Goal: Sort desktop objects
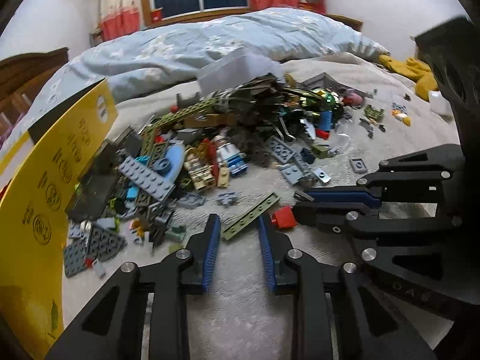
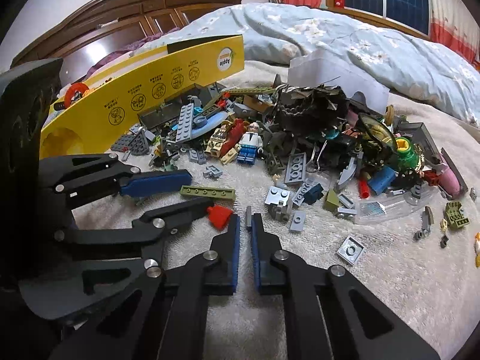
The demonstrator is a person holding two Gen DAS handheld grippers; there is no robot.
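A heap of loose toy bricks (image 1: 210,138) lies on the beige blanket (image 1: 240,309). My left gripper (image 1: 238,220) has a long olive plate (image 1: 250,213) slanting across its blue pads, which press on it. In the right wrist view the left gripper (image 2: 201,190) comes in from the left with the olive plate (image 2: 210,193) between its tips. My right gripper (image 2: 246,217) is nearly closed, pinching a small grey piece (image 2: 248,220) at its tips. In the left wrist view the right gripper (image 1: 300,201) reaches in from the right. A red brick (image 2: 220,216) lies right beside both grippers.
A yellow cardboard box (image 2: 150,69) stands along the left of the heap. A frosted plastic tub (image 2: 324,69) lies tipped behind it. Minifigures (image 2: 250,147) and grey plates (image 2: 350,250) lie scattered. A blue quilt (image 1: 225,39) and a yellow cloth (image 1: 417,72) lie further back.
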